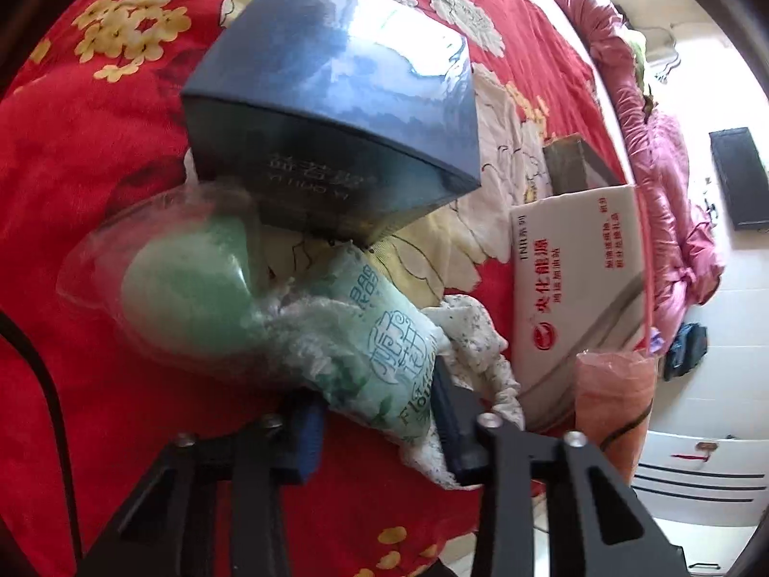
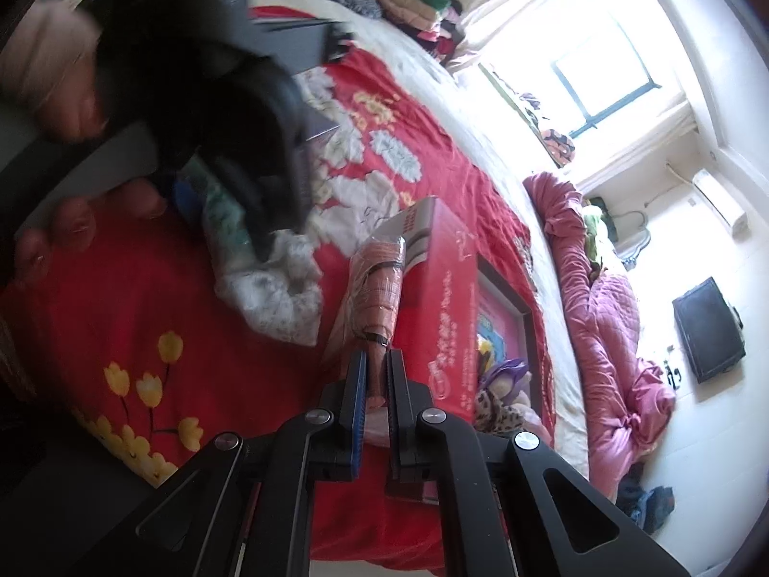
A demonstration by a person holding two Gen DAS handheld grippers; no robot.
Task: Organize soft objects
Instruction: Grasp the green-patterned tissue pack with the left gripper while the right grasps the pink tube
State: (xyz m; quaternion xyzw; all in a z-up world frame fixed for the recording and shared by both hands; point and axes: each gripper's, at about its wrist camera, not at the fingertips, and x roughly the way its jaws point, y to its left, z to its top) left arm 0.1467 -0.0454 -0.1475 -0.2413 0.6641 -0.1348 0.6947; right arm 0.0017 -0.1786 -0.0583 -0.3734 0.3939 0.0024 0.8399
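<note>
Left tongs point(image 1: 379, 425) are clamped on a green tissue pack point(image 1: 379, 351), with a patterned cloth point(image 1: 480, 351) bunched just right of it and a green ball in clear wrap point(image 1: 187, 293) off to the left. Right tongs point(image 2: 374, 399) are pinched nearly closed on the end of an orange wrapped roll point(image 2: 379, 279), which leans on a red box point(image 2: 442, 298) just to their right.

Looks to me like the pick-up step — both soft things are gripped but neither is sorted yet. Next move probably means lifting each clear without dragging the cloth along, then finding a spot; the blue box point(image 1: 336, 110) straight ahead of the left tongs might be it, can't say.

All of it sits on a bed point(image 2: 120, 279) with a red floral cover — pink quilt point(image 2: 610, 317) beyond, bright window point(image 2: 601, 81) past that. The person's hand point(image 2: 72, 96) shows blurred at upper left.
</note>
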